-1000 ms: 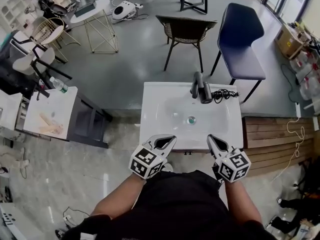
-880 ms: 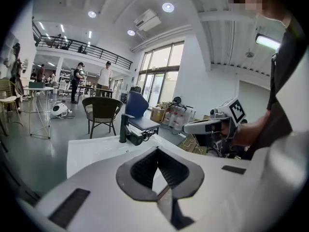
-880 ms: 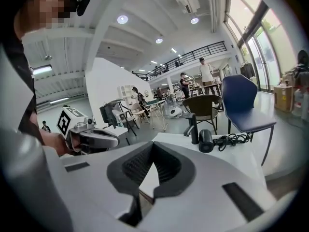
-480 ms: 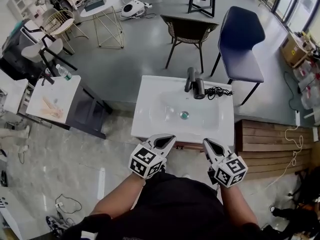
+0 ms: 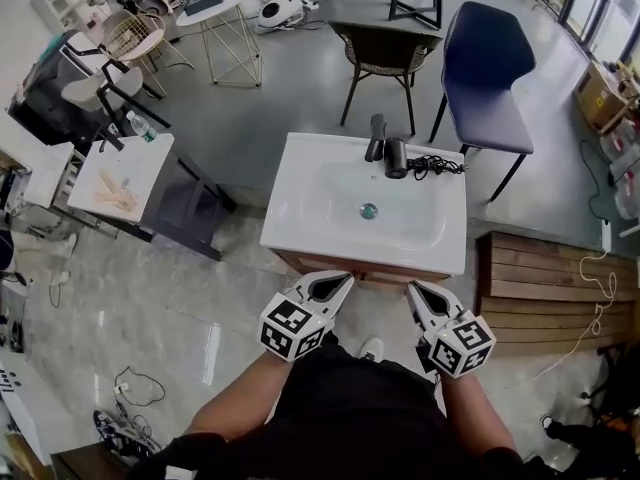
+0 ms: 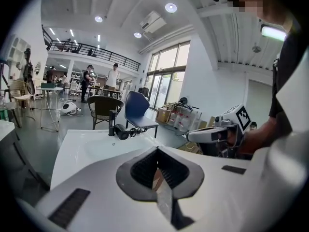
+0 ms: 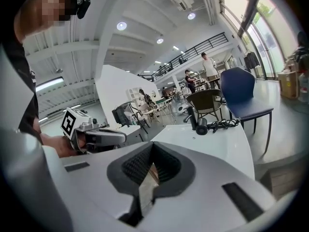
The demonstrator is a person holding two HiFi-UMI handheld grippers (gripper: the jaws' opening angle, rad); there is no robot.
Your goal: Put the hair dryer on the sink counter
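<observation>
At lower left, the left claw is pressed together on nothing and now sits clear of the sink worktop edge it overlapped a second ago. Further back, the hair dryer lies on that worktop just right of the faucet, unmoved. The right claw is likewise pressed together, empty and drawn back. I judge the placing done, with the person backing away.

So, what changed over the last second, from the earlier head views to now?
The left gripper and right gripper have pulled back from the sink counter: they overlapped its near edge before and now sit clear of it. Nothing was grasped or released. Unchanged: both shut and empty, hair dryer lying by the faucet.
</observation>
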